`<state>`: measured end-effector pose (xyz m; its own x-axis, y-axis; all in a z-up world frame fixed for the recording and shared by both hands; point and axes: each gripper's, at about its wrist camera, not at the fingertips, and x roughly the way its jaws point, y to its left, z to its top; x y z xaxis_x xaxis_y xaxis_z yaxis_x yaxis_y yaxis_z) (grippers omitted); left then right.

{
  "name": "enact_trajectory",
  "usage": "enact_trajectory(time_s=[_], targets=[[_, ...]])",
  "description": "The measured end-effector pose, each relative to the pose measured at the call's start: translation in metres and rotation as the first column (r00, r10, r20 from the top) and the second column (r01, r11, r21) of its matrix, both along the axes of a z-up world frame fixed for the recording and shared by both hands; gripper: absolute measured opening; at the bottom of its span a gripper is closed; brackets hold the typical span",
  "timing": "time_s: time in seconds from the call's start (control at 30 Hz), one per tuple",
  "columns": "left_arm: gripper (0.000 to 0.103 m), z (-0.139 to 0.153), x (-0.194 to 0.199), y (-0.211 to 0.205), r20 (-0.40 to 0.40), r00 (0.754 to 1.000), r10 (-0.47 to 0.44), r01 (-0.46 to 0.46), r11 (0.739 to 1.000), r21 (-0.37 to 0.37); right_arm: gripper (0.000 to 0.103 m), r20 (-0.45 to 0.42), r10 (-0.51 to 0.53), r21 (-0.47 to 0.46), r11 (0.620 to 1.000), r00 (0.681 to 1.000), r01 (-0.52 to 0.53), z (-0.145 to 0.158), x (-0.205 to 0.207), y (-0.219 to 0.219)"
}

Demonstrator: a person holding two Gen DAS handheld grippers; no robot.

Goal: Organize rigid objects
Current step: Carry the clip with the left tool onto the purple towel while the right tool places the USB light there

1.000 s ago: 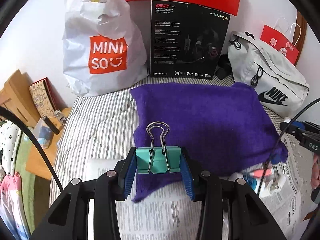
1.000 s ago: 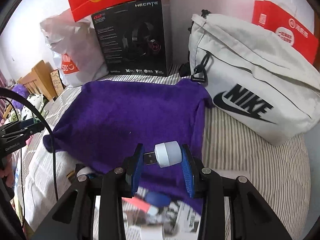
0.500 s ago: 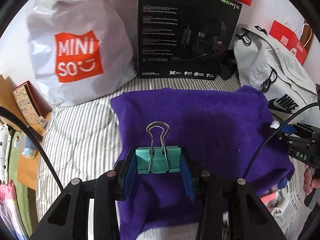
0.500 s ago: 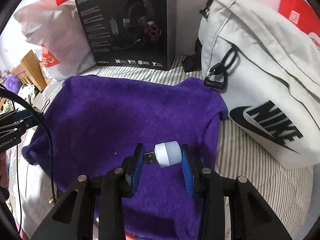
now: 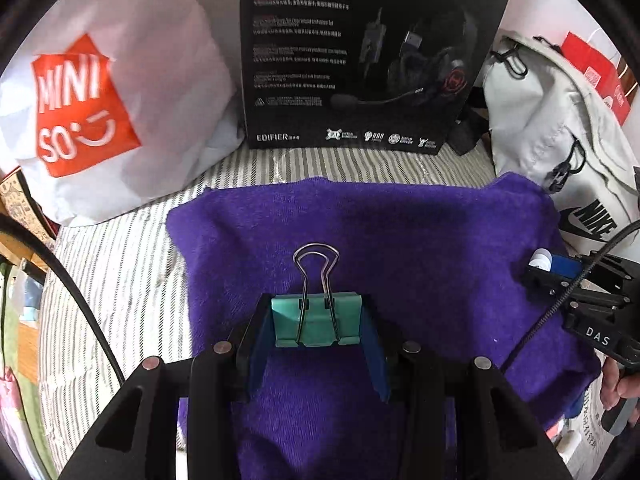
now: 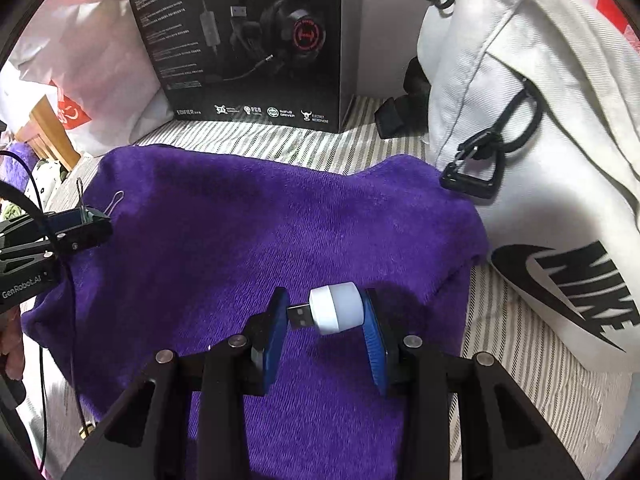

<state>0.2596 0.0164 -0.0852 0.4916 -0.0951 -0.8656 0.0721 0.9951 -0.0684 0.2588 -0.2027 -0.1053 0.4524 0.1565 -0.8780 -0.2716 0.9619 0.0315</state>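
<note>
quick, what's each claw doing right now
left claw: shut on the teal binder clip
right claw: shut on the white usb light

The headset box [image 5: 360, 60] and the Miniso bag [image 5: 100, 112] are cut off at the top edge.

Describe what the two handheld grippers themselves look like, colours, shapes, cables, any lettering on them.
Both are black, angular frames with silver pivot bolts and blue ribbed pads on the fingers. The left gripper carries white GenRobot.AI lettering on its side; the right gripper shows white letters DAS. A thin black cable runs from each.
</note>
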Motion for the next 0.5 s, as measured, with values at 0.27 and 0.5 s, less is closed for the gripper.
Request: enact_trajectory(time_s=[0.27,0.5], targets=[[0.039,-0.015,0.014,-0.001,-0.035,0.999,0.017,-0.017,1.0,0.011,0.036,-0.022,0.017,-0.014,1.0,1.0,-0.017,-0.011,0.01,0.005],[0.039,-0.018,0.017,-0.009,-0.038,0.999,0.008,-0.006,0.999,0.051,0.037,-0.025,0.022,-0.034,0.999,0.999,-0.022,-0.016,0.014,0.008]])
